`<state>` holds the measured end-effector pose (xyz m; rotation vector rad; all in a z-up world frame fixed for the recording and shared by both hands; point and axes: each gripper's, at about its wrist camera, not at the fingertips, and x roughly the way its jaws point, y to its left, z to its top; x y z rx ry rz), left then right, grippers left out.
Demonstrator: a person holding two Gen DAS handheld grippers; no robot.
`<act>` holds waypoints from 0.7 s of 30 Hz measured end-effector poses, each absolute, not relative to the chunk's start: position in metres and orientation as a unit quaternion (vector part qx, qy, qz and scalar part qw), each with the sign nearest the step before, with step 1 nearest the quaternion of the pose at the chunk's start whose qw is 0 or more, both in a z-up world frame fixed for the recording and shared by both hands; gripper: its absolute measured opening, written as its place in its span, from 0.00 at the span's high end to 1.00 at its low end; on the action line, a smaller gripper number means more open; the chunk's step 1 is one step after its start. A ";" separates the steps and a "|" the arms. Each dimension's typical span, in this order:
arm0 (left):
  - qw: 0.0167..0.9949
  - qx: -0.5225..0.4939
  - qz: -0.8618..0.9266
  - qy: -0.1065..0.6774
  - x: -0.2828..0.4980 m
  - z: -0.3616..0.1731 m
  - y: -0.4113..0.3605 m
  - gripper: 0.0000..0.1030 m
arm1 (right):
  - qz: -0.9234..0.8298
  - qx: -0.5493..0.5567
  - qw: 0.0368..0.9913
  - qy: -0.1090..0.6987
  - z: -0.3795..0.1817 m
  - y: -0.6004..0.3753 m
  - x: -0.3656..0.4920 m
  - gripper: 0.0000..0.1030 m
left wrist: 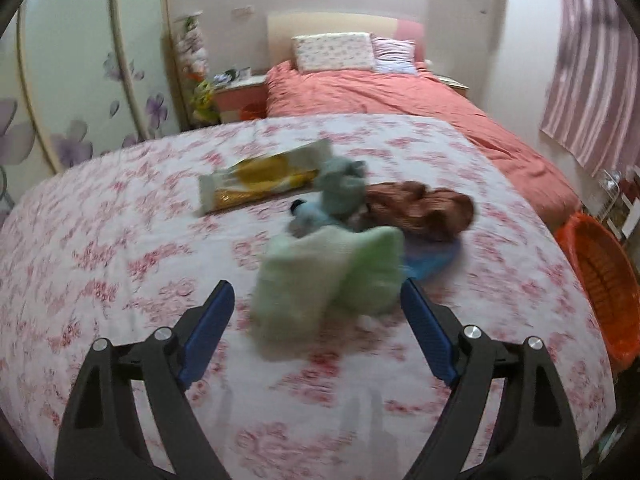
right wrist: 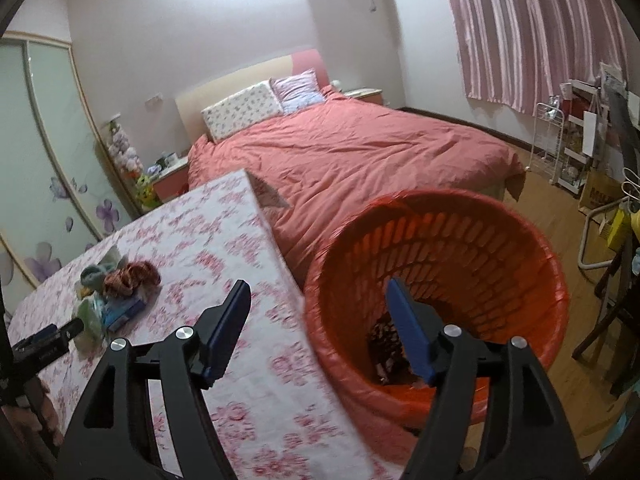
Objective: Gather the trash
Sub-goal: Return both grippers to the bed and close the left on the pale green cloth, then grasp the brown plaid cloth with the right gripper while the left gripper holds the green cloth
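A heap of trash lies on the floral-cloth table (left wrist: 120, 240): a pale green crumpled piece (left wrist: 328, 280), a teal wad (left wrist: 344, 188), a brown crumpled wrapper (left wrist: 424, 208), a blue packet (left wrist: 436, 260) and a long yellow-and-white package (left wrist: 264, 178). My left gripper (left wrist: 316, 286) stands open, its blue pads either side of the green piece's near end without pressing it. My right gripper (right wrist: 318, 283) is open and empty, straddling the table edge and the rim of the orange basket (right wrist: 500, 248). A dark patterned item (right wrist: 384, 344) lies in the basket's bottom.
The orange basket (left wrist: 600, 280) stands on the floor right of the table. Behind is a bed with a salmon duvet (right wrist: 360, 152), a floral wardrobe (left wrist: 72, 80) on the left, and a wire rack (right wrist: 560, 144) and chair (right wrist: 616, 304) on the right.
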<state>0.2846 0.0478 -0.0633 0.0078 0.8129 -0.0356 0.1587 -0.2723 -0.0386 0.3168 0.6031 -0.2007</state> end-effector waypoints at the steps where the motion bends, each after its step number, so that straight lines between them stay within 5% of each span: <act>1: 0.917 -0.001 -0.018 0.400 0.288 -0.066 0.050 0.19 | -0.095 0.153 0.937 0.299 -0.040 -0.269 0.160 0.32; 6: 0.911 -0.014 -0.026 0.412 0.301 -0.075 0.053 0.24 | -0.078 0.136 0.937 0.313 -0.041 -0.250 0.162 0.32; 8: 0.909 -0.018 -0.033 0.416 0.308 -0.079 0.053 0.40 | -0.076 0.131 0.936 0.318 -0.041 -0.243 0.164 0.32; 10: 0.905 -0.027 -0.039 0.423 0.313 -0.082 0.055 0.67 | -0.072 0.128 0.935 0.321 -0.041 -0.239 0.166 0.32; 12: 0.905 -0.039 -0.049 0.420 0.312 -0.083 0.062 0.78 | -0.067 0.123 0.935 0.324 -0.041 -0.230 0.169 0.32; 21: 0.915 -0.023 0.005 0.403 0.292 -0.072 0.119 0.84 | -0.025 0.100 0.936 0.338 -0.040 -0.181 0.185 0.32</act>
